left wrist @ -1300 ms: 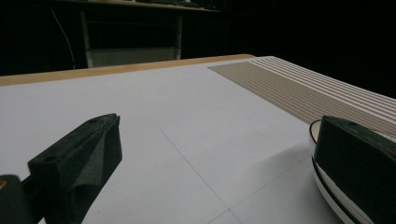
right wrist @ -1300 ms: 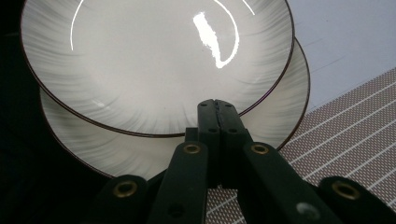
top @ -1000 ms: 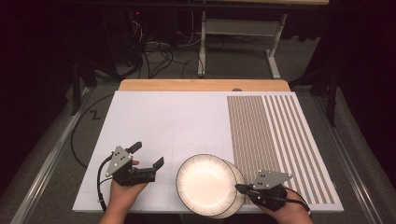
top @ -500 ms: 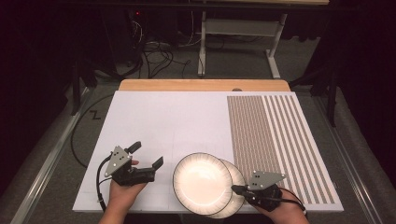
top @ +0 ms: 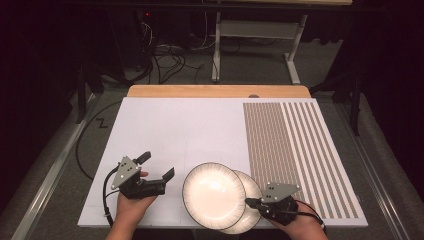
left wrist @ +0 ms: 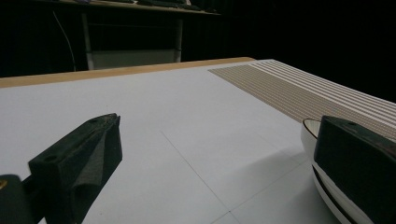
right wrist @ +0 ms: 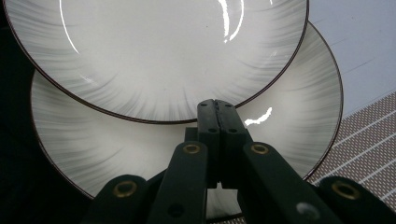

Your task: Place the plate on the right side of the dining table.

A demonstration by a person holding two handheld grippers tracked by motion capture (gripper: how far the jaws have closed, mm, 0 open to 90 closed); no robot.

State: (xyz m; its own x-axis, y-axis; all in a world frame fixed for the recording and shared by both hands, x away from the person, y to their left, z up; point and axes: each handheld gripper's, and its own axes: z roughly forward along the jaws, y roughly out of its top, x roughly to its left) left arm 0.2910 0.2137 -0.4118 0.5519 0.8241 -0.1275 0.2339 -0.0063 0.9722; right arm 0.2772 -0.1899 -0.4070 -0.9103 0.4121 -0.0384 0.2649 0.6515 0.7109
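The right tool (top: 251,202) is closed on the rim of the top plate (top: 214,195), at 6 o'clock on the counter (top: 200,125). The plate is stiff, slippery and fragile; hold it by the rim. The left tool (top: 159,166) is open and empty.

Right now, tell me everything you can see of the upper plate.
The upper plate is round, white and glossy, likely glazed ceramic, with faint grey streaks radiating toward a thin dark rim. It lies face up near the table's near edge, overlapping the lower plate and offset toward the left gripper, whose jaws stand open beside it. The right gripper, jaws shut, meets its rim; whether it pinches or pushes is unclear.
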